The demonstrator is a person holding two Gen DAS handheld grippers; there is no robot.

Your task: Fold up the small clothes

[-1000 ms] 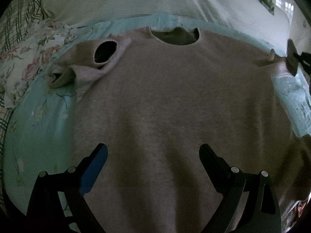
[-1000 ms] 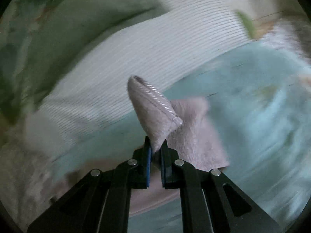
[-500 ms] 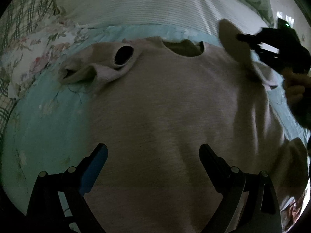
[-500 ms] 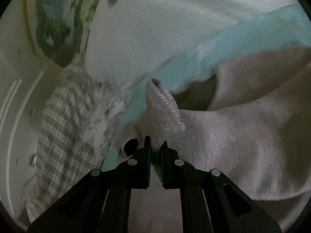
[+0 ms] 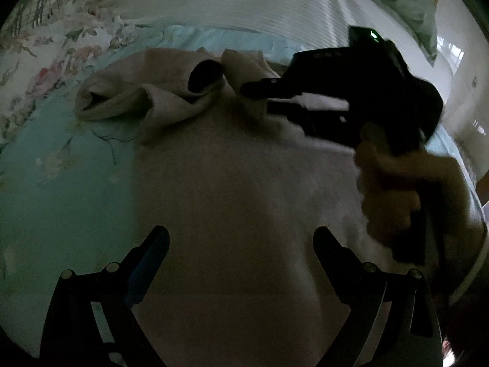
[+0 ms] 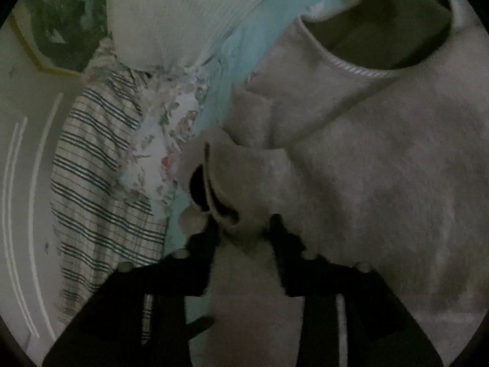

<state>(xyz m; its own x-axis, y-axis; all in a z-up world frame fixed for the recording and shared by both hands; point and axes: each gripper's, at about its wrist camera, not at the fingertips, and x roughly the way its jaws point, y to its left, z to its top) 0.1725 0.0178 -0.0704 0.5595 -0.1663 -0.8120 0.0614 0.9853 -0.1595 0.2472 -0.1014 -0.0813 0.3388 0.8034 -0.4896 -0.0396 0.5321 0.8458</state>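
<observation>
Bed (image 5: pixel 61 183) with a sweater (image 5: pixel 244 198) spread flat

Turquoise sheet underneath (faint branch print); white striped pillow (image 5: pixel 229 0) at the far edge, floral cloth (image 5: pixel 45 61) far left.

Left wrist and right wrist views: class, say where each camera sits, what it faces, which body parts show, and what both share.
Left wrist: on the left gripper, facing the sweater; right gripper and hand show.
Right wrist: on the right gripper, facing the cuff; its jaws are opening.
Shared: sweater, turquoise sheet.

- We count one grey sweater (image 5: pixel 244 189), with two sleeves.
- We see two grippers: left gripper (image 5: pixel 241 244), right gripper (image 6: pixel 244 229).
- We count one hand (image 5: pixel 397 183).
- We see one teal sheet (image 5: pixel 61 168).
</observation>
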